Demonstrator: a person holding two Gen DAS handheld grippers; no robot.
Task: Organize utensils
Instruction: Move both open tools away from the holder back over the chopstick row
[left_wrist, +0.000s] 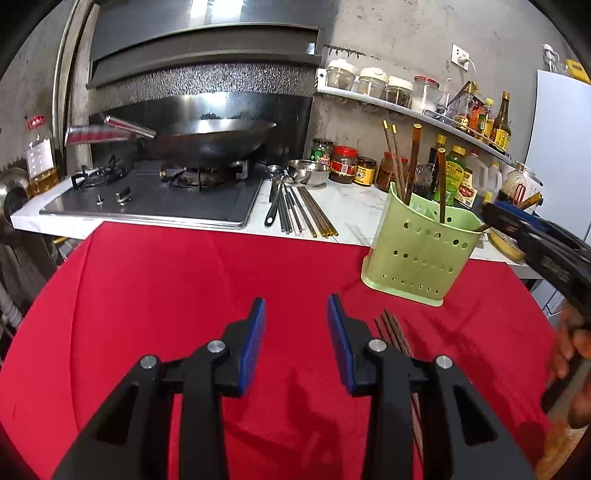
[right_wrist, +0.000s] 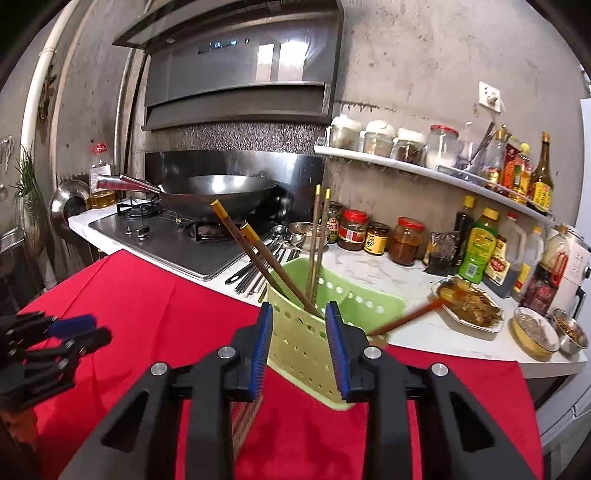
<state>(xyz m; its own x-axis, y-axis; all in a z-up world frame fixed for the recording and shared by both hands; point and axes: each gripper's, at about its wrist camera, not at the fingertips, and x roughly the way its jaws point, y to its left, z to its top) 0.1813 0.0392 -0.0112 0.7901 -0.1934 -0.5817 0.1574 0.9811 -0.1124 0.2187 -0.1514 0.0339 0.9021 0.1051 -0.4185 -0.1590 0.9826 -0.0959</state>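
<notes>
A pale green perforated utensil holder (left_wrist: 417, 243) stands on the red cloth (left_wrist: 184, 295) at the counter's edge, with several brown gold-tipped chopsticks (right_wrist: 258, 251) leaning in it. My left gripper (left_wrist: 295, 314) hovers open over bare cloth, nothing between its blue pads. Loose brown chopsticks (left_wrist: 395, 332) lie just right of its right finger. My right gripper (right_wrist: 299, 306) is open right in front of the holder (right_wrist: 306, 343), pads apart and empty. A blurred reddish chopstick (right_wrist: 410, 315) slants by the holder's right rim, next to the right finger. Loose chopsticks (right_wrist: 245, 417) also show beneath this gripper.
On the white counter (left_wrist: 351, 214) lie a ladle and several metal and dark chopsticks (left_wrist: 295, 210). A wok (left_wrist: 210, 140) sits on the stove. Jars and bottles (right_wrist: 406, 240), a plate of food (right_wrist: 472, 302) and small bowls crowd the counter's right. A hand shows at the right edge (left_wrist: 569, 347).
</notes>
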